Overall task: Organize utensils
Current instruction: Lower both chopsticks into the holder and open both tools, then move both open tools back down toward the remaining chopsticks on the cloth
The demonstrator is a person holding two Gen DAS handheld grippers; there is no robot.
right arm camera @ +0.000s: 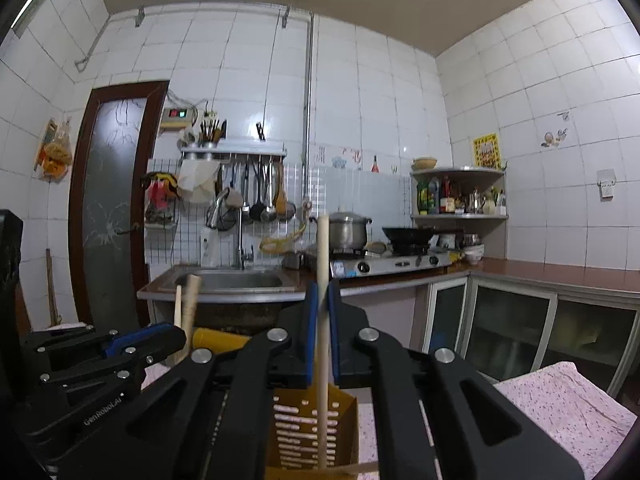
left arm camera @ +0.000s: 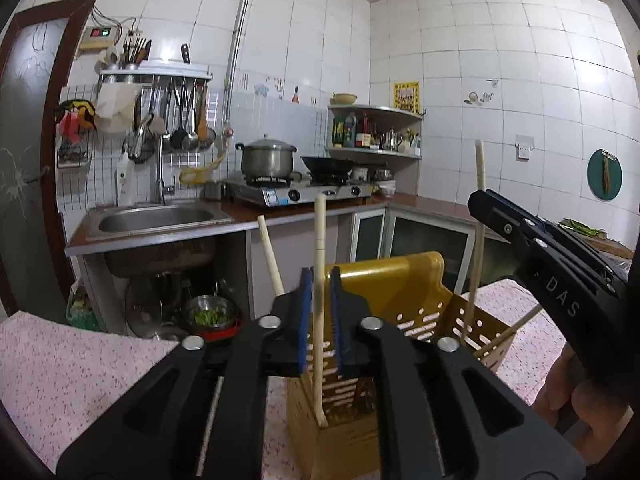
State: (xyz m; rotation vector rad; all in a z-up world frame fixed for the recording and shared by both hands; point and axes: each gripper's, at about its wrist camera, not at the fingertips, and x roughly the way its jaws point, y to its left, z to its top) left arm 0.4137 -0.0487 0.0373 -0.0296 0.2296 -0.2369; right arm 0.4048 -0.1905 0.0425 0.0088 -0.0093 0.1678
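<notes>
A yellow perforated utensil holder (left arm camera: 400, 280) (right arm camera: 312, 432) stands on a pink speckled tablecloth (left arm camera: 80, 380). My left gripper (left arm camera: 319, 300) (right arm camera: 176, 334) straddles an upright wooden chopstick (left arm camera: 319, 248) whose lower end rests in the holder's near compartment; the blue pads (left arm camera: 305, 312) stand slightly off it, so the gripper is open. My right gripper (right arm camera: 322, 320) (left arm camera: 478, 204) is shut on another upright chopstick (right arm camera: 322, 264) (left arm camera: 479, 176) that reaches down into the holder. Two more chopsticks lean in the holder, one at the left (left arm camera: 270, 256) and one at the right (left arm camera: 512, 332).
Behind the table runs a counter with a steel sink (left arm camera: 156, 218), a gas stove with a pot (left arm camera: 266, 158) and a wok (left arm camera: 326, 164), and a corner shelf of bottles (left arm camera: 372, 132). A dark door (right arm camera: 108, 208) stands at the left. A person's hand (left arm camera: 568, 392) grips the right tool.
</notes>
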